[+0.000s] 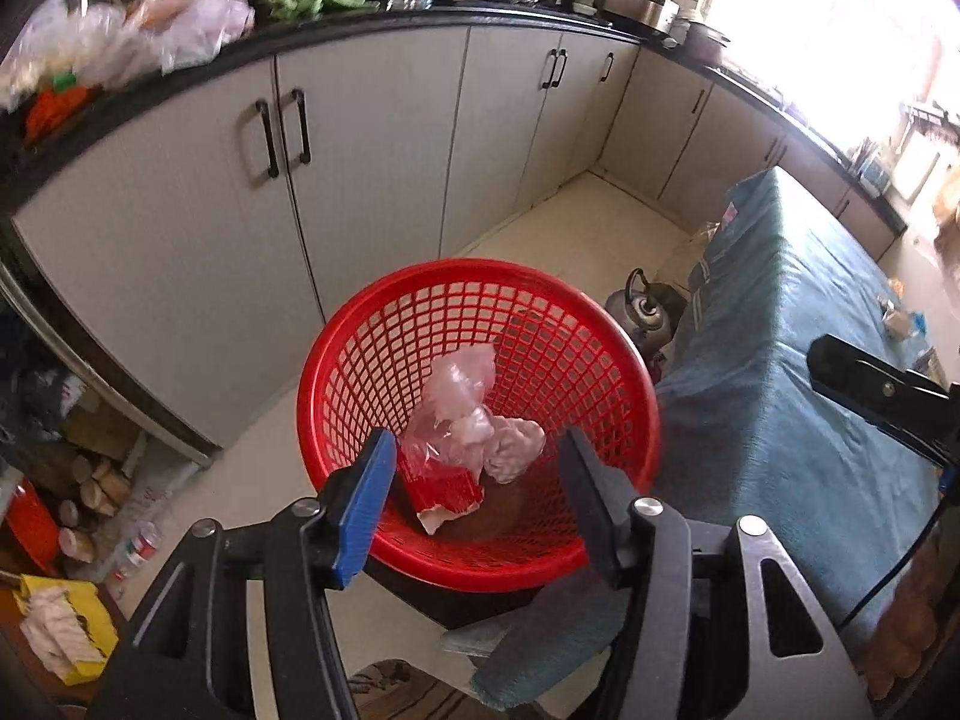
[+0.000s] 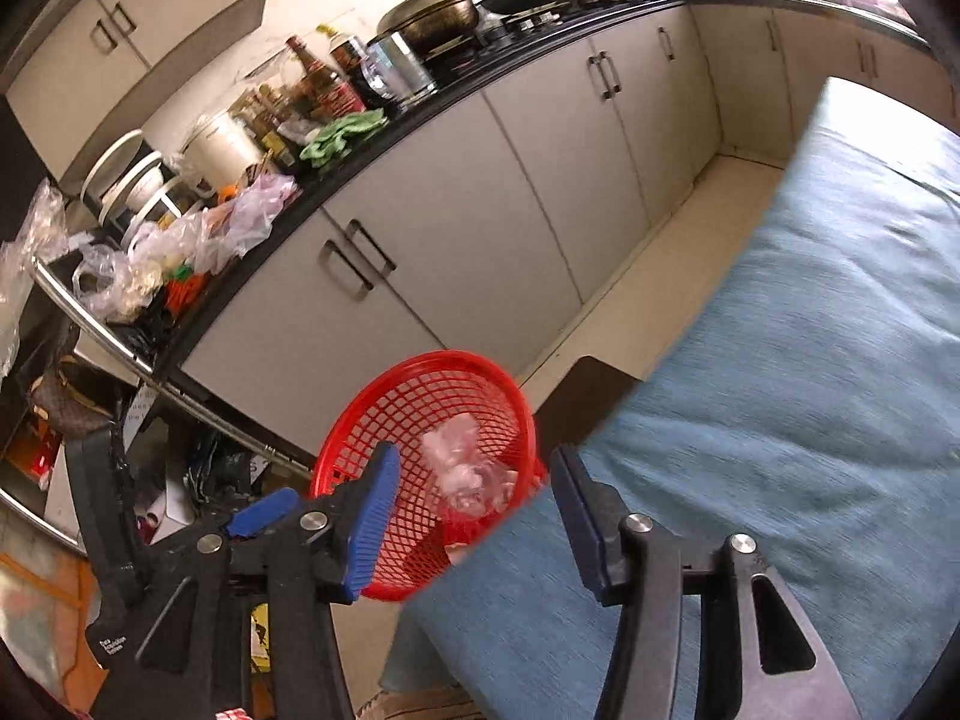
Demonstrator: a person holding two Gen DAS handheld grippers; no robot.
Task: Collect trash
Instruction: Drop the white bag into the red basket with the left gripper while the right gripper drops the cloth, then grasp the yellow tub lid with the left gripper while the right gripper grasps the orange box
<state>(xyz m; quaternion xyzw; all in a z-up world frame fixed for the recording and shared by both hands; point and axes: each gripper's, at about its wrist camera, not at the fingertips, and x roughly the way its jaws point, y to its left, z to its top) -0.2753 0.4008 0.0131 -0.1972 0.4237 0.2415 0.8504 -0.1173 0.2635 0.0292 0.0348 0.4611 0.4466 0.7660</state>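
A kitchen with grey cabinets (image 1: 372, 138) and a cluttered dark counter (image 2: 336, 180) forms the background, with a blue-covered desk (image 1: 792, 372) at the right. The left gripper (image 1: 474, 504) has its fingers (image 1: 366, 504) spread apart and empty above a red mesh basket (image 1: 480, 300), and the trash, a crumpled clear plastic bag (image 1: 462, 402), a white wad (image 1: 516, 450) and a red wrapper (image 1: 444, 489), lies inside the basket, below and between the fingertips, not touched by them. The right gripper (image 2: 474, 516) also has its fingers (image 2: 375, 516) apart and empty, over the desk's edge, with the basket (image 2: 432, 414) and its trash beyond and slightly left.
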